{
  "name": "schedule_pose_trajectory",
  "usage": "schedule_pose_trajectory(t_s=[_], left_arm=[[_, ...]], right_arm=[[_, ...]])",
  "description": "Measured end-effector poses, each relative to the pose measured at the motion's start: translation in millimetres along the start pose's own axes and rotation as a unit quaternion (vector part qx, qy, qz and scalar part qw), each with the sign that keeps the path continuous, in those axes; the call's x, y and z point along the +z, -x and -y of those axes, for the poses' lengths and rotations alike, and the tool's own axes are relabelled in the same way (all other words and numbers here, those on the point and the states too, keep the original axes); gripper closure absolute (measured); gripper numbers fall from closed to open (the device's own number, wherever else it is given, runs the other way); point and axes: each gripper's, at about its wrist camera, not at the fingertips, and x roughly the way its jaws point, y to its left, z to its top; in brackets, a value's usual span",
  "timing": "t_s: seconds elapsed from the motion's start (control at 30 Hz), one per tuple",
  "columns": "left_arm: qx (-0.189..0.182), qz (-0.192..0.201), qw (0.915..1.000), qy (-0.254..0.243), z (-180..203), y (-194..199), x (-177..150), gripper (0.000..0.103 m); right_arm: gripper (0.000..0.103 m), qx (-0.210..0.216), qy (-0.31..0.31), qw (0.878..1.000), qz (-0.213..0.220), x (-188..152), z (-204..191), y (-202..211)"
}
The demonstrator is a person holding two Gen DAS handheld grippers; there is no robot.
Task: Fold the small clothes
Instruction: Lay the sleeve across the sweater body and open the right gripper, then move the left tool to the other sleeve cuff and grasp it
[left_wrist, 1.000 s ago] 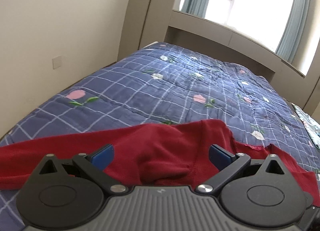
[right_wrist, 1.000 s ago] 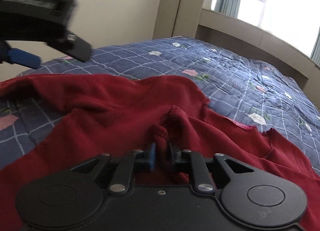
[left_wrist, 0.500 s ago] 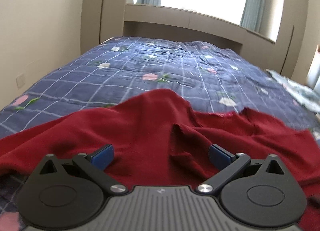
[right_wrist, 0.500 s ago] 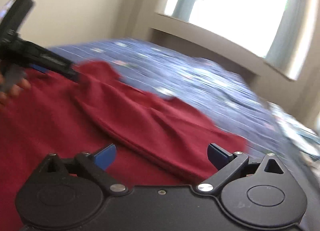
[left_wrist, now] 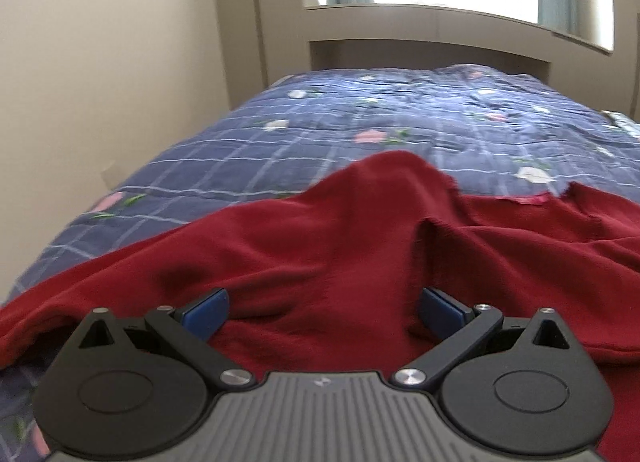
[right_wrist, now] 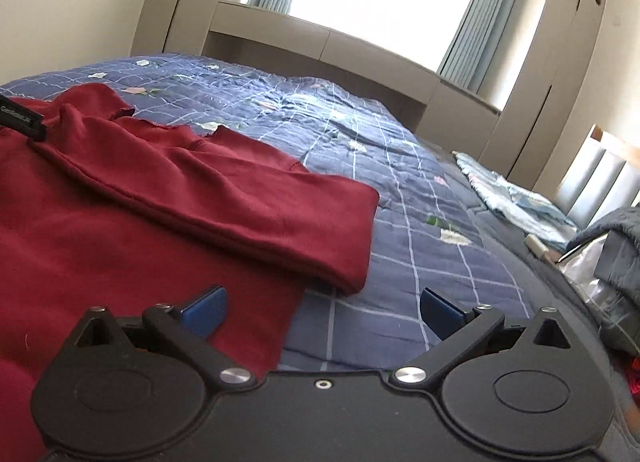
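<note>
A dark red garment point(left_wrist: 320, 246) lies spread and rumpled on the blue checked quilt point(left_wrist: 400, 121). My left gripper point(left_wrist: 322, 312) is open, low over the red cloth, which bunches between its blue pads. In the right wrist view the garment point(right_wrist: 160, 197) has a sleeve folded across it, ending at a cuff point(right_wrist: 344, 246). My right gripper point(right_wrist: 322, 312) is open and empty at the garment's right edge, its left pad over the red cloth and its right pad over the quilt point(right_wrist: 400, 229). A part of the left gripper point(right_wrist: 20, 117) shows at the far left.
The bed runs back to a beige window ledge point(left_wrist: 440, 25) and wall. At the right side of the bed lie a pale blue floral cloth point(right_wrist: 516, 197), a grey bundle point(right_wrist: 616, 238) and a padded headboard point(right_wrist: 600, 177).
My right gripper has let go of the red cloth, opened and swung to the garment's right edge. My left gripper stayed open and turned over the garment.
</note>
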Motion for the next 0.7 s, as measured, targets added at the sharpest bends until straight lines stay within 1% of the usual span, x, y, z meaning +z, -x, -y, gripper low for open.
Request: schedule_pose_trajectory(t_s=[0.03, 0.1, 0.23, 0.3, 0.37, 0.43, 0.5, 0.57, 0.67, 0.7], left_arm=[[0.005, -0.003, 1.0000, 0.004, -2.8, 1.3, -0.5, 0.001], [-0.001, -0.003, 0.9997, 0.023, -8.2, 6.3, -0.4, 0.001], [-0.042, 0.029, 0.9969, 0.060, -8.6, 22.4, 0.4, 0.000], [-0.058, 0.035, 0.9958, 0.062, 1.3, 23.4, 2.5, 0.000], [-0.066, 0.029, 0.9962, 0.049, 14.4, 17.6, 3.4, 0.000], [-0.051, 0.017, 0.9982, 0.029, 28.9, 8.0, 0.3, 0.000], [-0.030, 0.003, 0.9994, 0.014, 38.0, -0.4, -4.9, 0.000], [-0.029, 0.010, 0.9994, 0.015, 38.7, 0.5, -8.7, 0.000], [-0.034, 0.007, 0.9991, 0.023, 35.9, -1.4, -9.7, 0.000], [-0.034, 0.009, 0.9991, 0.024, 35.9, -1.2, -11.0, 0.000]], right_arm=[[0.001, -0.002, 0.000, 1.000, 0.003, 0.3, -0.4, 1.6], [0.001, -0.006, -0.002, 1.000, 0.006, 0.8, 1.2, -0.6], [0.001, -0.022, -0.004, 1.000, 0.005, 5.0, 2.5, -12.9], [0.001, -0.040, -0.004, 0.999, 0.005, 7.5, 2.1, -21.0], [0.001, -0.060, -0.004, 0.998, 0.012, 10.4, 1.6, -28.4], [0.001, -0.081, -0.003, 0.997, 0.020, 13.5, 1.0, -33.5], [0.001, -0.112, -0.008, 0.993, 0.037, 14.8, 3.0, -34.4], [0.001, -0.140, -0.021, 0.989, 0.043, 13.3, 7.9, -34.9], [0.001, -0.176, -0.060, 0.982, 0.039, 8.9, 22.1, -34.5], [0.001, -0.179, -0.075, 0.980, 0.034, 7.5, 27.6, -34.9]])
